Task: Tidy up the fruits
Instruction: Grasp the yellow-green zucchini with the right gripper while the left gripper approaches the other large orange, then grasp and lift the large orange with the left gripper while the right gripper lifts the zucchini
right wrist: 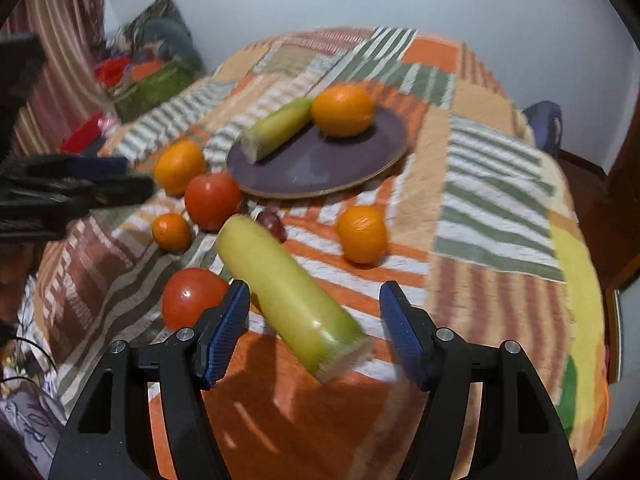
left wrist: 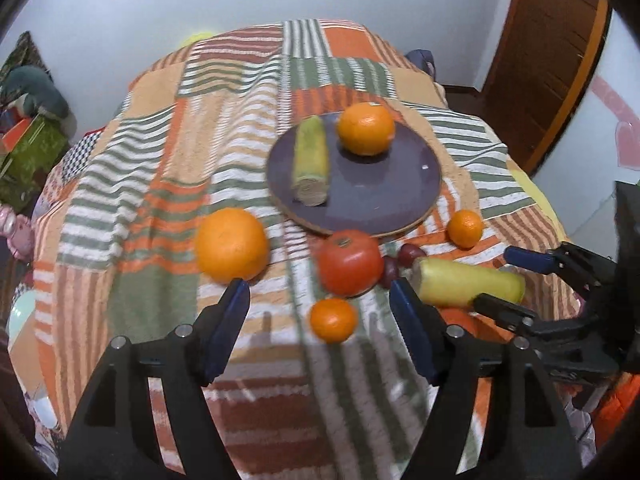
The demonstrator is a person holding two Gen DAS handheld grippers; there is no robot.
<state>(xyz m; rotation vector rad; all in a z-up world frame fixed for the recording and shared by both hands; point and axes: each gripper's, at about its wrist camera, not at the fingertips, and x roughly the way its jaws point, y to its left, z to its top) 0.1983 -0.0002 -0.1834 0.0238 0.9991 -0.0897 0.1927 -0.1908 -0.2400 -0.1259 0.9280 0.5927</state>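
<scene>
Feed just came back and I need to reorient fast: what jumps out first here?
A round dark purple plate sits mid-table on the striped patchwork cloth, holding a large orange and a pale green corn cob. Nearer, a second yellow-green corn cob lies between the open right gripper, beside a shiny red tomato.

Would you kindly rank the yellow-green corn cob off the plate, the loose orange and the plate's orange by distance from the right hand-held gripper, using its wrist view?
1. Yellow-green corn cob: between the right hand-held gripper fingers.
2. Loose orange: on the cloth, middle distance.
3. Orange on the plate: far, at the plate's back.
</scene>
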